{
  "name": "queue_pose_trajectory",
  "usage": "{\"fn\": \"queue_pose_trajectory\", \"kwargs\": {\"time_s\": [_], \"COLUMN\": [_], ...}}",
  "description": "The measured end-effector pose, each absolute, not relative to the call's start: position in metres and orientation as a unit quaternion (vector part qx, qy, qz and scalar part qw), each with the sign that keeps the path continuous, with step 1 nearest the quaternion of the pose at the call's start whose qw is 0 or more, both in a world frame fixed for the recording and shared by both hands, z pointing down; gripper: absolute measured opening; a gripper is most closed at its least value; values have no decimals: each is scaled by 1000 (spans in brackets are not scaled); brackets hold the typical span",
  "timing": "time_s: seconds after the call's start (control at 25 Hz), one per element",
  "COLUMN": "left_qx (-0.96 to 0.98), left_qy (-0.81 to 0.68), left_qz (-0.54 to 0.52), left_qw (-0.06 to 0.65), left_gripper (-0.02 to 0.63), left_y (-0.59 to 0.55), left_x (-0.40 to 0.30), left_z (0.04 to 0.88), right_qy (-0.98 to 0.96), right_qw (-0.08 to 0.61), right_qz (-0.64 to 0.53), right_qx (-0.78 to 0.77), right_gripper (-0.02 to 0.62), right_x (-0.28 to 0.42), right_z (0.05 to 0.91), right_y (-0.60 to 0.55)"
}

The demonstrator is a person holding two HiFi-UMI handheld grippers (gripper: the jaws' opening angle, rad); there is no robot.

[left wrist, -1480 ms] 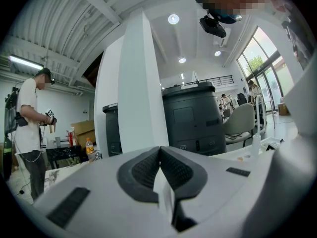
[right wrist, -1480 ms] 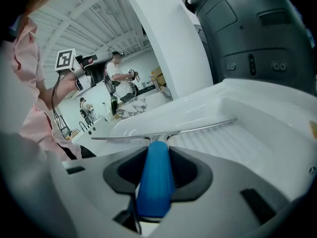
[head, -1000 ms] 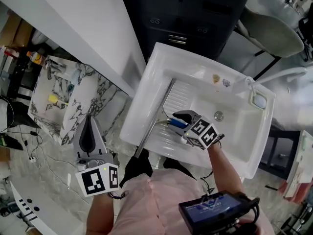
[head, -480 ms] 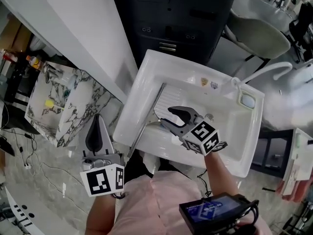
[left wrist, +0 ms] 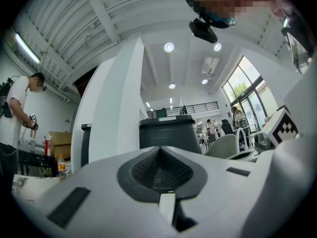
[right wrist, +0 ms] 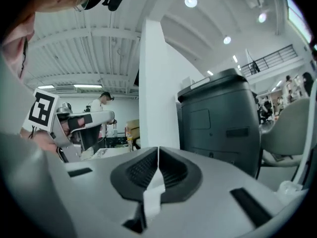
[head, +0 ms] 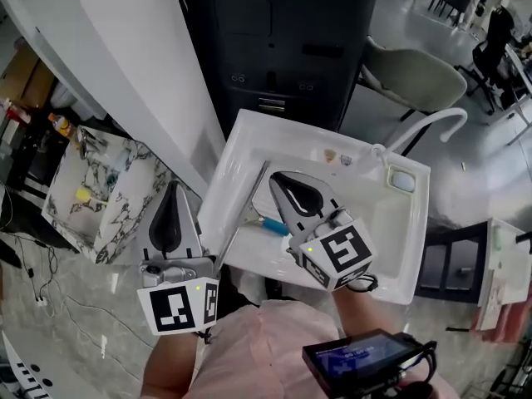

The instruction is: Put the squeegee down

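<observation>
Lying in the white rectangular sink (head: 291, 131), just beneath the right claw (head: 281, 177), is the long metal squeegee with a blue grip (head: 246, 209). That claw's jaws have just been closing and meet on nothing; the left claw (head: 174, 186) is likewise together, empty.
</observation>
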State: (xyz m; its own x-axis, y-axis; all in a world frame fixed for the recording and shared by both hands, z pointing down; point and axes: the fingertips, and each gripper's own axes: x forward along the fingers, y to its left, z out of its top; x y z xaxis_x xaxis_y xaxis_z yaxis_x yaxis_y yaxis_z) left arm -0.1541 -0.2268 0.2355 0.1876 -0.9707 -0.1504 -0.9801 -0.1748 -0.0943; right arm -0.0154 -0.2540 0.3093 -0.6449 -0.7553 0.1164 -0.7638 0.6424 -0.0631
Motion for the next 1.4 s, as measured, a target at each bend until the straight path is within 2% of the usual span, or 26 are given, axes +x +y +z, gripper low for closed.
{"fn": "queue_pose_trajectory", "kwargs": {"time_s": [0.04, 0.76, 1.4], "left_qx": [-767, -773, -769], "left_qy": [635, 626, 630], "left_qz": [32, 53, 49], "left_qw": [88, 92, 95], "left_gripper": [9, 9, 9], "left_y": [-227, -213, -205], "left_x": [-152, -144, -146], "left_z": [230, 223, 224], "right_qy": [-902, -882, -886], "right_qw": [37, 18, 10], "right_qz": [44, -14, -14], "right_qx": [429, 472, 462], "right_gripper": [2, -2, -2], "right_x": [-13, 0, -4], "right_z": [302, 269, 265], "right_y": [-253, -238, -232]}}
